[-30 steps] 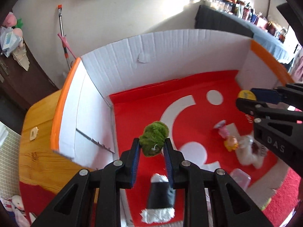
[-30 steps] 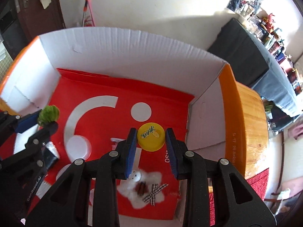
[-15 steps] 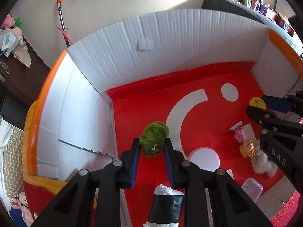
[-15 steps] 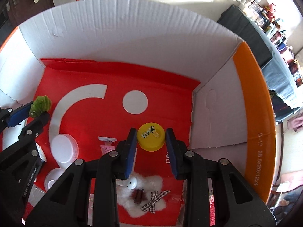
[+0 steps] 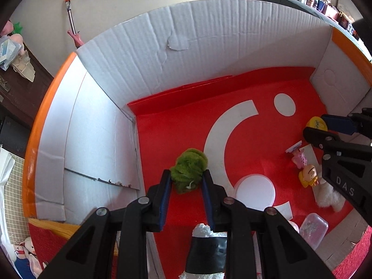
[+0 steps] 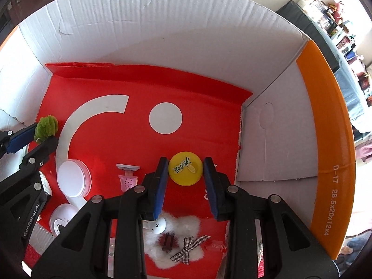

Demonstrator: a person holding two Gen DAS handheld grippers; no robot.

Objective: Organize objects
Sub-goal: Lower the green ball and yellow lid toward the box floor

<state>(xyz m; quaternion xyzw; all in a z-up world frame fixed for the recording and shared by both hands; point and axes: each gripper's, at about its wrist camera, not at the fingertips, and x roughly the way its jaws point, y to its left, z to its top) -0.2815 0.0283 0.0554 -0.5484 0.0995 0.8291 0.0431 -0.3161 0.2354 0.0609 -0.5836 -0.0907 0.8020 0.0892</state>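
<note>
Down inside the big white corrugated cardboard box (image 6: 176, 46) with the red printed floor and orange-edged flaps, both tools are low over the clutter. Nearest the front wall of the box lies a fluffy white plush rabbit with a checked ribbon bow (image 6: 176, 244), flat on the floor just under the right gripper (image 6: 185, 172). That gripper's blue-padded fingers (image 6: 160, 186) are clamped on a round yellow plastic lid with a leaf print (image 6: 185, 171), pinching it by its edges; whether it touches the floor cannot be told. Over by the left wall of the box, the left gripper (image 5: 187, 182) squeezes a shaggy green pom-pom ball (image 5: 188, 169) between its pads, with a black cylinder with white fluffy ends (image 5: 207, 253) lying below its arms. Between the two tools, toward the middle of the box, sit a round white lid with a pink rim (image 6: 74, 177), a small pink toy with a white top (image 6: 127, 177), a little yellow-haired doll figure (image 5: 308, 175) and a clear plastic tub (image 5: 313, 229) near the front. Farther back the floor shows a white arc and white dot print (image 6: 165, 118), then the tall back wall of the box, and beyond that wall a pale room wall with an orange-tipped broom handle (image 5: 71, 16) leaning on it
</note>
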